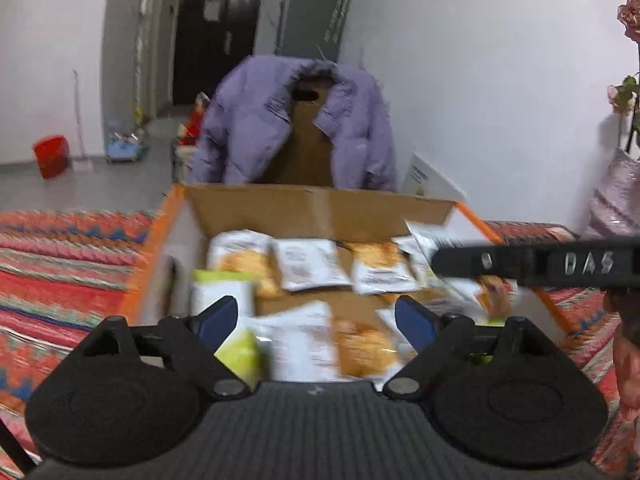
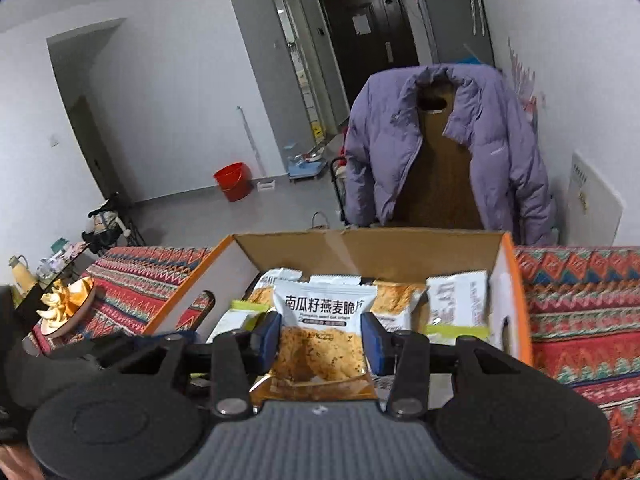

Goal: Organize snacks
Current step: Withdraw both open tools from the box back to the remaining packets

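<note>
Right wrist: tongs [image 2: 320, 338] gripping packet [image 2: 323, 334].

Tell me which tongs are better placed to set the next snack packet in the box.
Right. The right tongs are shut on an oat crisp packet above the cardboard box; the left tongs hang open and hold nothing.

Box [image 2: 360, 248]: matt brown corrugated cardboard inside, white outer faces with orange edges. Snack packet [image 2: 324, 328] at 6 o'clock in the right wrist view is glossy plastic film, clear window at its lower end; right gripper [image 2: 322, 342] has matt textured black plastic body, blue pads [image 2: 269, 340]. Cloth under box [image 2: 580, 300] is woven patterned fabric; jacket [image 2: 492, 140] at 1 o'clock is soft matt purple quilted fabric.
</note>
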A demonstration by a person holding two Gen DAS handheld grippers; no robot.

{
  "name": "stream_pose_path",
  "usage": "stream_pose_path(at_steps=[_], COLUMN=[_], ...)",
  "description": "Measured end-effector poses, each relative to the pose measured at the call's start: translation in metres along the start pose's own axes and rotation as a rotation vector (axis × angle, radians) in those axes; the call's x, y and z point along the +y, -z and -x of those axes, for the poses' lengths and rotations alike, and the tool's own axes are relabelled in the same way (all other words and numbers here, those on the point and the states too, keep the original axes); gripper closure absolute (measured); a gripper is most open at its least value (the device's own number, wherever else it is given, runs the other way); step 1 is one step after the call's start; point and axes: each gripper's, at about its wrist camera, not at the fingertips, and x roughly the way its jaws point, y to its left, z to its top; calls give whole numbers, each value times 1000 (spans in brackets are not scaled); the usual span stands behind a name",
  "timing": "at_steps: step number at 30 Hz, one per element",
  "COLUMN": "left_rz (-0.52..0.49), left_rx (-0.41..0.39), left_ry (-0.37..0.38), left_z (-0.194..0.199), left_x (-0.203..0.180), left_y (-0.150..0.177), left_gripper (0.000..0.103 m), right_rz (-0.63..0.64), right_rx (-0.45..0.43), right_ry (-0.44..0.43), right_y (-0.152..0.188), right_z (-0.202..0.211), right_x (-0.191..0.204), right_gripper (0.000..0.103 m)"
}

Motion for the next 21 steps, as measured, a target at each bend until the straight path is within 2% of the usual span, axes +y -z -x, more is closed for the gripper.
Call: stream_pose_path(at_steps=[3,8,16,18,20,21], left_rz=[7,65,49,36,19,10], left_rx=[-39,-52,-60,-64,-79,-85], left_ry=[-52,-68,-63,-62,-63,-63], left_z=[16,34,82,98,123,134], left_x=[18,36,24,18,14,13], left_y=[-7,-22,-24,-22,-15,-11], left_gripper=[12,11,11,9,3,2], right_rz=[7,3,39,60,77,80], right_rx=[35,21,-18,-24,-26,-25], right_ry=[-3,22,85,113,147,162], right_y=[7,8,6,10,17,20], right_z=[-12,-2,61,82,104,114], right_x=[6,9,13,12,12,10], right_gripper=[49,42,36,30,18,16])
